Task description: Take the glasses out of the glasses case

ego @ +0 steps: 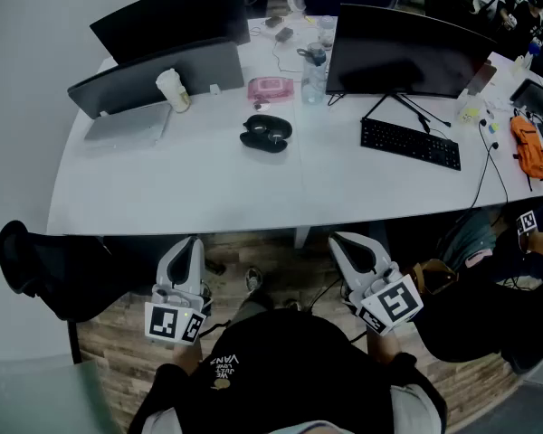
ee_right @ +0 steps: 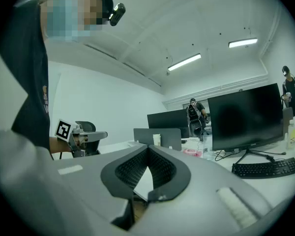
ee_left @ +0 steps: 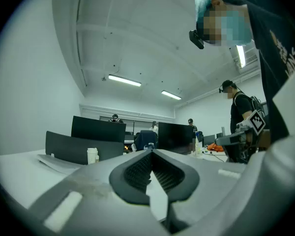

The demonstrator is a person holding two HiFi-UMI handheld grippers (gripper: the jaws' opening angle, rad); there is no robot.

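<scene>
- Glasses case [ego: 265,134], dark and rounded, lies near the middle of the white desk [ego: 190,188], just in front of the pink box [ego: 270,89] and left of the keyboard [ego: 410,143]. It appears to lie open in two lobes.
- Left gripper [ego: 190,242] and right gripper [ego: 341,240] hang below the desk's near edge, well apart from the case. In each gripper view the fingertips meet with nothing between them, so both are closed and empty.
- Likely risk: the case looks light and sits loose on a smooth top. A push from one side would probably slide it toward the pink box instead of giving access, so one gripper ought to steady it.
- Likely risk: the jaws must part before they reach in. A hard pinch on a lens or a thin arm could bend or smear the glasses, so the frame is the safer hold.
- Likely risk: the water bottle [ego: 314,70] and the paper cup [ego: 173,89] stand upright behind the case, and an overshooting reach could tip either.
- Containers: something pale glints inside the case, too small to tell whether it is the glasses. The bottle's fill cannot be told. The cup's contents are hidden. The pink box looks closed.
</scene>
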